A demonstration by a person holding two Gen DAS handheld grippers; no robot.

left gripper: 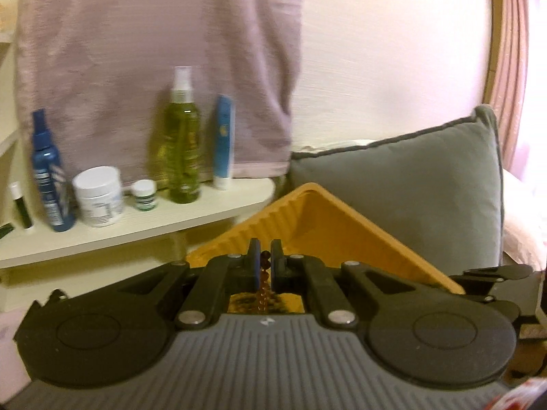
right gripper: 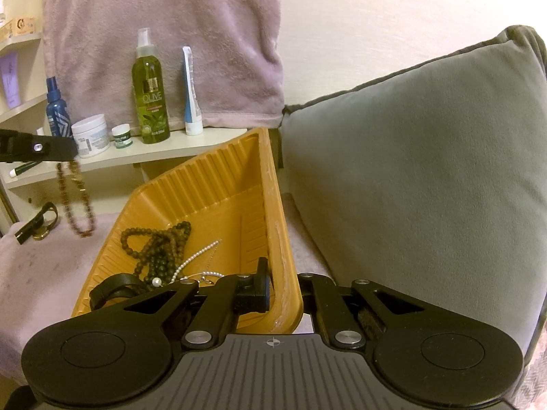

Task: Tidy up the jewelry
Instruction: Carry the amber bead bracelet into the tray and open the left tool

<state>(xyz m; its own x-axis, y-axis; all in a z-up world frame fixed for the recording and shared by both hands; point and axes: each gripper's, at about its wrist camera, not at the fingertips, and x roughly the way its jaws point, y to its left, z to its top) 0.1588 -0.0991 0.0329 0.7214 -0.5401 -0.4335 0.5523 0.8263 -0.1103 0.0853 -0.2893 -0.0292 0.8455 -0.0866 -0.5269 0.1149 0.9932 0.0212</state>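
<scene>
- Left wrist view: left gripper (left gripper: 265, 256) has its fingers clenched on an amber bead necklace (left gripper: 264, 282), which hangs beside the orange tray (right gripper: 205, 184).
- Right gripper (right gripper: 273, 283) clamps the tray's rim; dark beads (right gripper: 160, 242) and pearls (right gripper: 196, 256) lie inside.

We note an amber bead necklace (right gripper: 77, 201) hanging as a loop, off the bed, left of the orange ribbed tray (right gripper: 205, 184). Inside the tray: dark bead strands (right gripper: 160, 242), a pearl chain (right gripper: 195, 256), a black strap (right gripper: 112, 287).
</scene>
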